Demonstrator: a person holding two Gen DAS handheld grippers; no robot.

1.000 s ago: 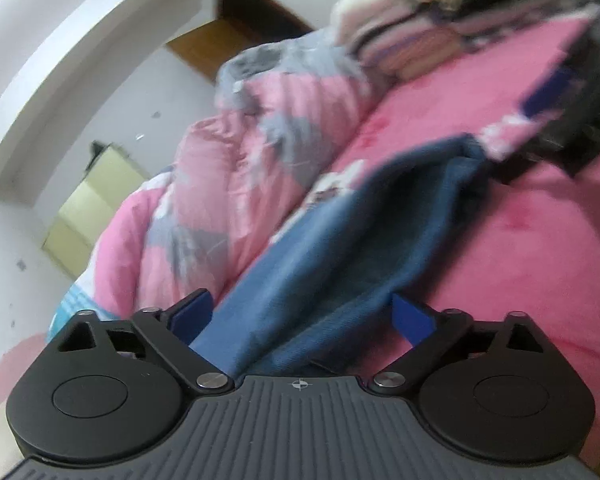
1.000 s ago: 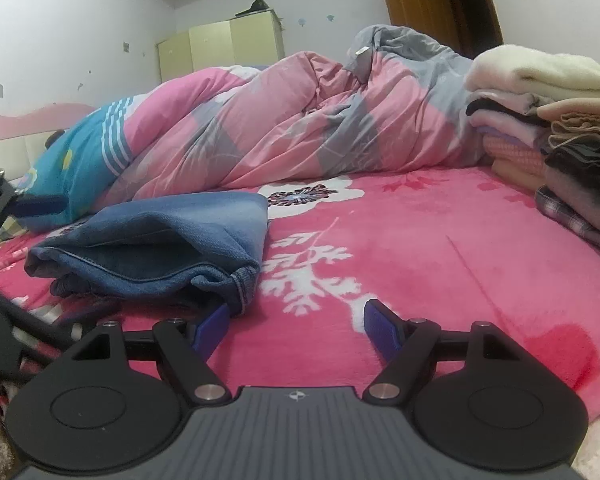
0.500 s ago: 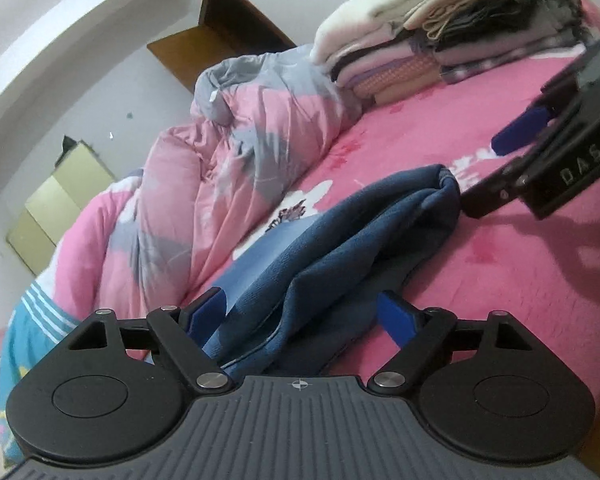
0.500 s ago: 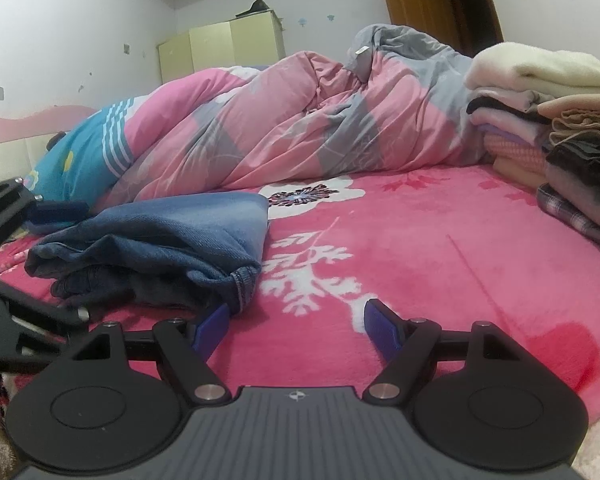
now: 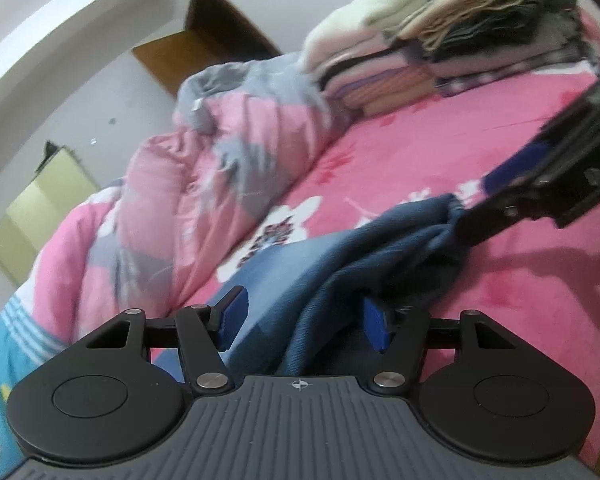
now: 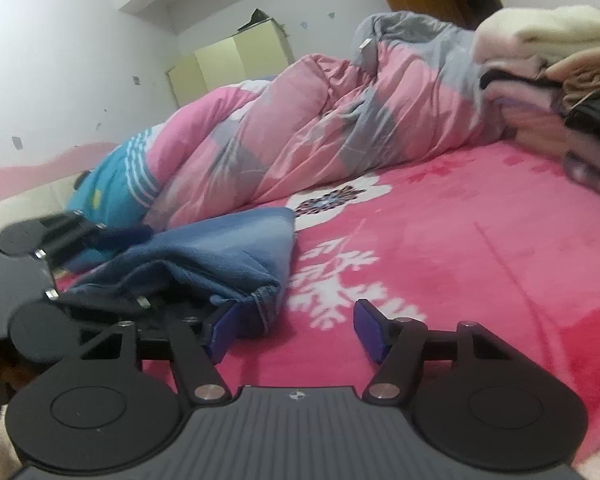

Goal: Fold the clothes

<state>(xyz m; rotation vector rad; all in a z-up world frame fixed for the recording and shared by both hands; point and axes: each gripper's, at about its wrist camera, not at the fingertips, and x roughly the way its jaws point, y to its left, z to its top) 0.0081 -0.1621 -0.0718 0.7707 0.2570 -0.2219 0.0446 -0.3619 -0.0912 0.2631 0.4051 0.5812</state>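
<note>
The jeans [image 5: 332, 264] lie folded on the pink blanket [image 5: 420, 152], bunched between the spread fingers of the left claw [image 5: 304, 318], with cloth running down into its mouth. The right claw [image 6: 296, 330], also spread and holding nothing, sits at their far hem, its left finger [image 6: 224, 326] touching the denim. Beyond both lie a quilt [image 6: 340, 120] and stacked clothes [image 5: 440, 40].

The bed [image 6: 480, 248] wears a pink flowered cover — on it lie folded jeans [image 6: 220, 248], a rumpled quilt [image 6: 320, 120] and stacked clothes [image 5: 440, 48].
</note>
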